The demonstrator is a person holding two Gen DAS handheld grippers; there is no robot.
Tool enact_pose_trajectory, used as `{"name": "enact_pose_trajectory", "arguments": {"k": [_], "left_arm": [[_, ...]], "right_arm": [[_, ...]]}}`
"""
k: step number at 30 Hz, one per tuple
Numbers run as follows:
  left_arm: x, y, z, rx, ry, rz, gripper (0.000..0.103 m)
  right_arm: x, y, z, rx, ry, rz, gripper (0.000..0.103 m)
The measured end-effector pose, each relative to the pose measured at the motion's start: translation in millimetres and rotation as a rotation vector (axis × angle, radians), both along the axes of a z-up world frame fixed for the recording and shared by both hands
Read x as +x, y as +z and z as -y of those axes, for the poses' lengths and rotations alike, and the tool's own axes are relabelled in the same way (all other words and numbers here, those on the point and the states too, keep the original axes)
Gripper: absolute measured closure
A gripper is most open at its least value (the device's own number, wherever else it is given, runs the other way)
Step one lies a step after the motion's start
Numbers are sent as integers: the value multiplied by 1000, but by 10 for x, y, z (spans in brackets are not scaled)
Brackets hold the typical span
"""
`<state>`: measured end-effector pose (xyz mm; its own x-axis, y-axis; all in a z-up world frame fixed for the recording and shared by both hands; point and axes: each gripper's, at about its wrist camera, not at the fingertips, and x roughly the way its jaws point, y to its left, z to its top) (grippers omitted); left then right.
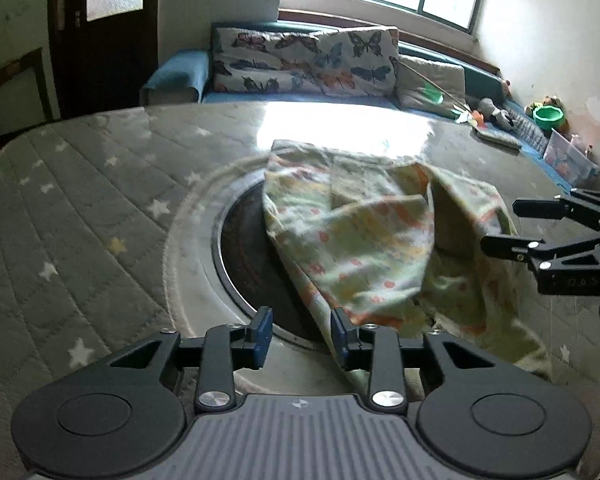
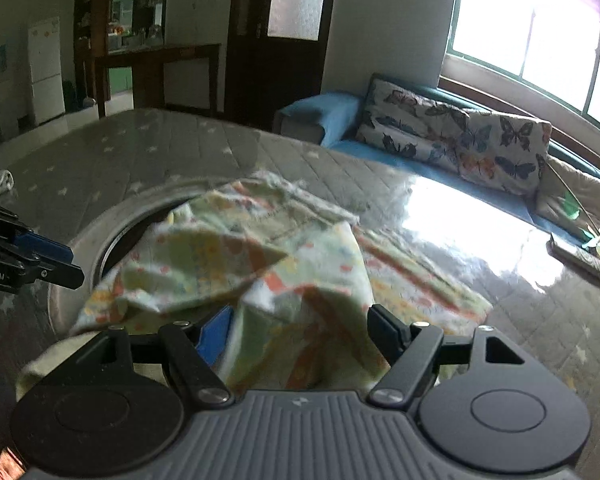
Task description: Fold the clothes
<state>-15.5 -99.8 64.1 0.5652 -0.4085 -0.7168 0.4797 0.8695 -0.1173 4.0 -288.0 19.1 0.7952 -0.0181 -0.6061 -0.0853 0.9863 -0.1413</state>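
Pale green printed cotton, dotted with orange and yellow shapes, is lying rumpled on the table: the garment (image 1: pixel 364 236) is resting partly over a dark round recess (image 1: pixel 244 252) set in the tabletop, its long axis running from the near edge away toward the far right. One flap is folding back over the middle in a loose, soft ridge.

In the left wrist view, the left gripper (image 1: pixel 300 340) is hovering just beside the garment's near left hem, jaws standing apart, cloth brushing the right blue pad but nothing pinched. In its own view, the right gripper (image 2: pixel 300 332) is sitting closer in, jaws wide with a bunched fold lying between them, unclamped. So the right hand looks nearer to a grasp.

Around it, the quilted grey cover (image 1: pixel 80 208) with white stars is glaring under window light; a butterfly cushion (image 1: pixel 304 60) is leaning on the blue sofa (image 1: pixel 180 72) beyond.
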Motion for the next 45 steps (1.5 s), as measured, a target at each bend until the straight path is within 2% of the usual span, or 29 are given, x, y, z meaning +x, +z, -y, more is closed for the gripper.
{"name": "enact_pose_trajectory", "arguments": {"k": [5,10,25,30,32,45], "left_arm": [[11,94,52,-6,-9,27,58],[-5,99,179,1,-44,35,57],[27,-72,580,42,-124,26,55],[59,-181,639,58,-131,12,55],[72,-208,650,63,-135,10,55],[56,-309,665,80,-150,-4,53]], "right_arm": [[103,35,-86,22,16,19,27],[174,-80,-137,2,22,-12,27],[-92,-246,29,-56,-3,-80,27],[-169,-134,43,-61,6,-63,26],[-183,-53,37,-60,11,-44,23],[-123,267,-33,-103,46,11,21]]}}
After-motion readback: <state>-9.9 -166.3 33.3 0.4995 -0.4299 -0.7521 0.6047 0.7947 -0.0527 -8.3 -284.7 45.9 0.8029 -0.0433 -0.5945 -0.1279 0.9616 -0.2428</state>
